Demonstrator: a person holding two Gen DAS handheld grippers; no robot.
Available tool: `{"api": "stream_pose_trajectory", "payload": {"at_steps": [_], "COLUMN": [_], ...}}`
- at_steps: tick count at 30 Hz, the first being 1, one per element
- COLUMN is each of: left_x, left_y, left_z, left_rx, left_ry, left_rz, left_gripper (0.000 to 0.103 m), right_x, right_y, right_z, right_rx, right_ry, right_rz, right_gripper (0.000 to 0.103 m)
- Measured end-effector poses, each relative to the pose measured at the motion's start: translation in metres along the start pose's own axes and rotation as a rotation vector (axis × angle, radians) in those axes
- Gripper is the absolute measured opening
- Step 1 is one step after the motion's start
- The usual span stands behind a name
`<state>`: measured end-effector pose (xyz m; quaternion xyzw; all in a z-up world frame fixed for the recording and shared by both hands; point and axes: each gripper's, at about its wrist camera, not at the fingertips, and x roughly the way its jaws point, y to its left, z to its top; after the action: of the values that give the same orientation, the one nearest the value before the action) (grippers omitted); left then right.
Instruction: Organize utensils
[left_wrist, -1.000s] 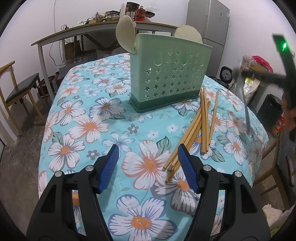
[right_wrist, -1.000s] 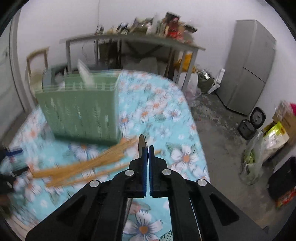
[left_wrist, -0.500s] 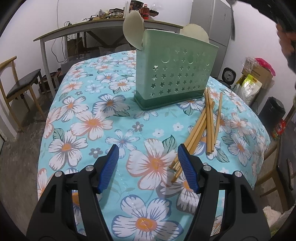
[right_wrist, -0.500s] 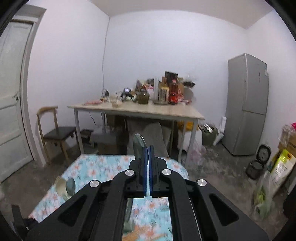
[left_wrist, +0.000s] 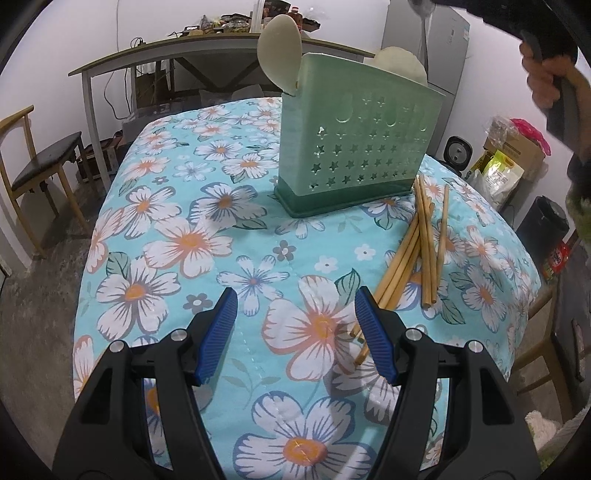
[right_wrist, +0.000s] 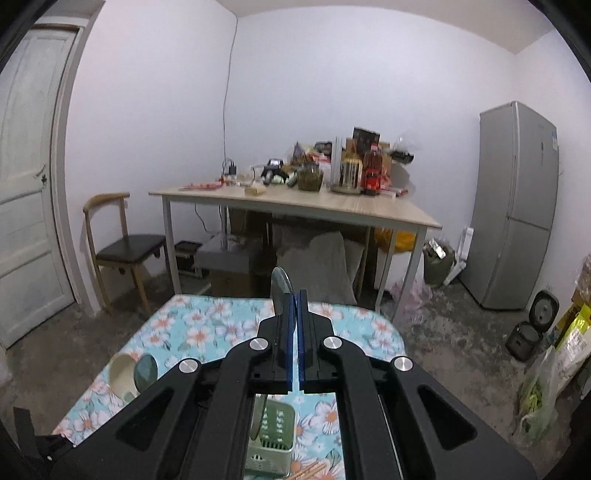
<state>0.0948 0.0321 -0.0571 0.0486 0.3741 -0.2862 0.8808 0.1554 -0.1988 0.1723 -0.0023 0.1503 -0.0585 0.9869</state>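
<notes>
Right gripper (right_wrist: 295, 325), jaws clamped on a metal spoon (right_wrist: 279, 286), hangs above the green utensil holder (left_wrist: 360, 140). Left gripper (left_wrist: 297, 332) hovers wide, empty, near chopsticks (left_wrist: 424, 240) right of the holder.

Left gripper (left_wrist: 295, 332) open, low; right gripper (right_wrist: 295, 321) seemingly clamped.

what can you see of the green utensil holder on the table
The green utensil holder is a rectangular plastic caddy, pale green with a darker base, its wall pierced with star-shaped holes and oval marks. It stands upright on the floral tablecloth. Two cream spoons stick out the top; bamboo chopsticks lie beside its base.
</notes>
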Motion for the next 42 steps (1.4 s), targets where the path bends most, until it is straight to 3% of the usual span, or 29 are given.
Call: {"api": "stream_pose_trajectory", "payload": {"at_steps": [11,12,14,20,28,32,42], "left_x": [-0.001,-0.002,-0.004,-0.011,-0.017,-0.022,-0.010], "left_y": [-0.002,-0.003,-0.004,-0.012,-0.025,-0.033,-0.064], "left_z": [0.000,0.000,0.000,0.001,0.002,0.007,0.010], "left_rx": [0.006,0.008,0.011,0.026,0.059,0.079,0.123], "left_ry": [-0.002,-0.005,-0.009,-0.023,-0.024,-0.033,0.015], "left_rz": [0.003,0.003,0.001,-0.009,-0.021,-0.055,-0.161], "left_gripper": [0.063,0.063,0.063,0.063,0.063,0.058,0.035], "right_x": [0.009,0.002,-0.009,-0.029,0.005,0.030,0.072], "right_y": [-0.014,-0.021,-0.035,-0.066,-0.081,-0.080,-0.088], "right_z": [-0.051,-0.054,-0.061,-0.105,-0.225,-0.254,-0.262], "right_rx": [0.104,0.140,0.201,0.409,0.787,0.876,0.930], "right_ry": [0.138,0.140,0.140,0.227,0.510,0.595,0.578], "right_rz": [0.082,0.096,0.115,0.196,0.293,0.274,0.178], "right_gripper": [0.006,0.009,0.029,0.037,0.037,0.037,0.025]}}
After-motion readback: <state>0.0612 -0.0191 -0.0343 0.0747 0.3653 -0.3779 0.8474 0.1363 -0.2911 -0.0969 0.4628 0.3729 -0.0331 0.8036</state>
